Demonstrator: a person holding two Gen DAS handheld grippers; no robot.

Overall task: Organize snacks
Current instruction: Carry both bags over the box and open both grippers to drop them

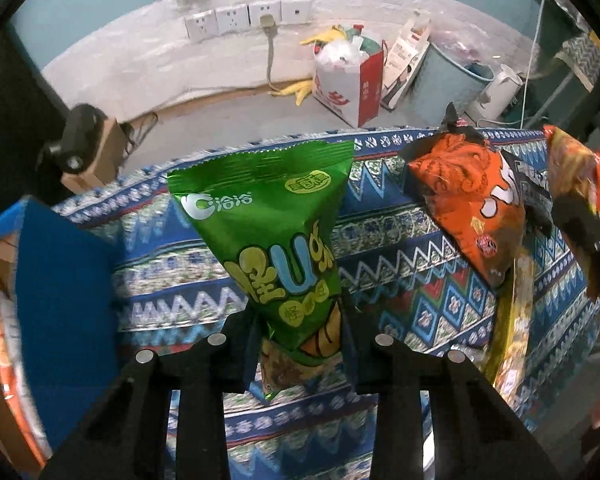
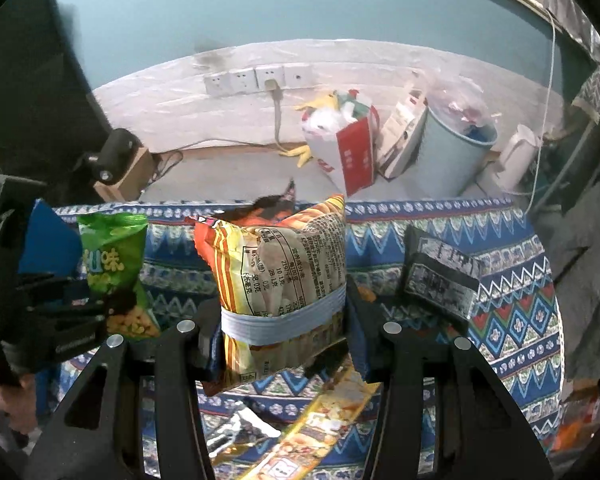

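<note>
Left wrist view: left gripper [image 1: 300, 344] clamped on the lower end of a green snack bag [image 1: 268, 232], bag standing up from between the fingers, clear of the patterned cloth [image 1: 400, 280] beneath; off to the left of the claw, a blue box [image 1: 64, 292], its flap raised; up and to the right, an orange snack bag [image 1: 472, 208] lying on the cloth, well apart from the claw; at the far right edge, a blurred orange pack [image 1: 576, 200]; beyond the cloth, a row of wall sockets [image 1: 248, 18] and a red-and-white paper bag [image 1: 352, 84] on the floor. Right wrist view: right gripper [image 2: 284, 336] closed on a yellow striped snack pack [image 2: 284, 264], printed back toward the camera, a pale band round its middle, pads pressing both sides; far to the left, the left gripper [image 2: 64, 312] with the green snack bag [image 2: 116, 264] caught in it; to the right of the claw, a black packet [image 2: 440, 276] on the patterned cloth [image 2: 512, 312]; below the claw, a yellow wrapper [image 2: 320, 432] lying flat; behind, a pale blue bin [image 2: 452, 156] and a white kettle [image 2: 516, 160].
</note>
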